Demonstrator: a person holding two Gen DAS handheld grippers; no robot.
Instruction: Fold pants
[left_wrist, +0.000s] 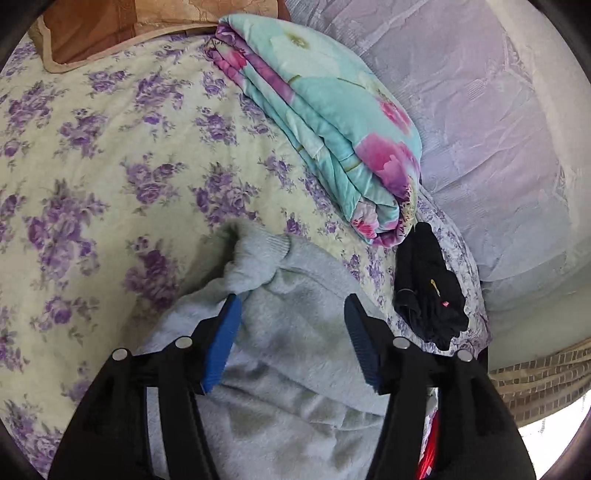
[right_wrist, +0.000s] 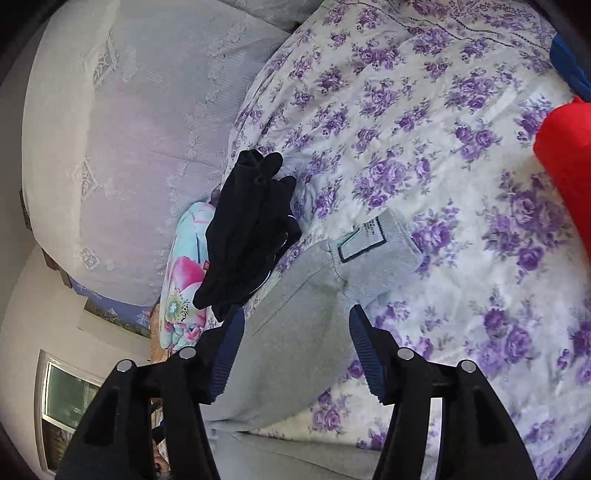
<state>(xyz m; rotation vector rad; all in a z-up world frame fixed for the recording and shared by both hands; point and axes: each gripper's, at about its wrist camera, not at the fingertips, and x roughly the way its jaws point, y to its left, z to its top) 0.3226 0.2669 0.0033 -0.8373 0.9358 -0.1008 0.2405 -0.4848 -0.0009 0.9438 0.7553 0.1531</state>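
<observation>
purple-flowered bedspread (right_wrist: 424, 155) beside a lace-draped headboard (right_wrist: 122, 140), window (right_wrist: 66, 402) below.

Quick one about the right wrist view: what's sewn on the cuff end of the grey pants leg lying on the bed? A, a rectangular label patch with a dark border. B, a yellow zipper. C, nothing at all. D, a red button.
A: the ribbed cuff of the grey pants carries a pale rectangular label patch outlined in a dark border, lying on the purple-flowered bedspread.

Pants (left_wrist: 295, 332): grey fleecy cloth, matt; bedsheet (left_wrist: 110, 166): floral cotton.
</observation>
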